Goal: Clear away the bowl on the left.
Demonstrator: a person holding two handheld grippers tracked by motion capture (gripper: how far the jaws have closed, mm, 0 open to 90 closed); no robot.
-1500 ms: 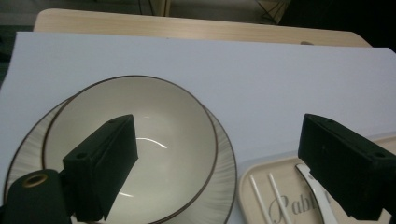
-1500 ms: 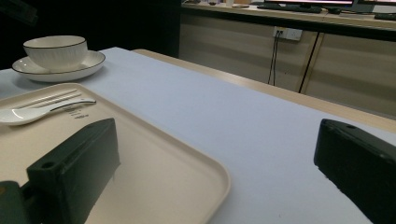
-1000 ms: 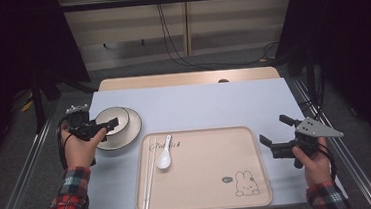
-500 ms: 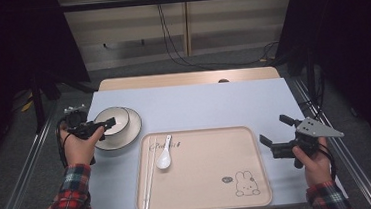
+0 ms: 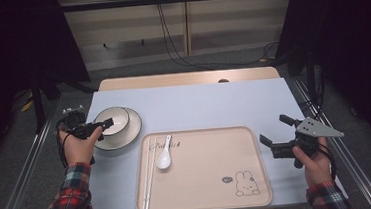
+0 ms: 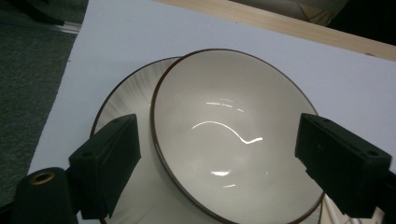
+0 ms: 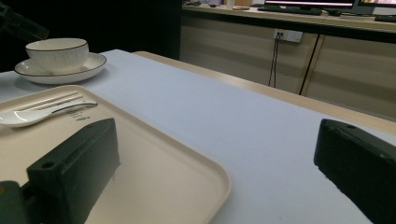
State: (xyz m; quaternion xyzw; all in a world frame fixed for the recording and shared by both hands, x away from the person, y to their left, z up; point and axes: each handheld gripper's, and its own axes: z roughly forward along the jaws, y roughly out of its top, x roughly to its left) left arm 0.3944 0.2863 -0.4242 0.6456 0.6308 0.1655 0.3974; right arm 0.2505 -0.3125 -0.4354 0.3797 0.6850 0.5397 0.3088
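Note:
A white bowl [image 5: 114,119] with a dark rim stands on a white plate [image 5: 128,134] at the left of the table. My left gripper [image 5: 106,126] hovers over the bowl's near-left rim. In the left gripper view the bowl [image 6: 233,135] lies between its wide-set jaws [image 6: 217,140], which have just been closing a little; the pads do not touch it. My right gripper [image 5: 274,129] is held open beside the tray's right edge, with nothing between its jaws [image 7: 219,154].
A beige tray [image 5: 206,203] with a rabbit print lies at the table's front middle. A white spoon [image 5: 165,156] and pale chopsticks [image 5: 148,172] rest on its left part. Metal rails run along both table sides.

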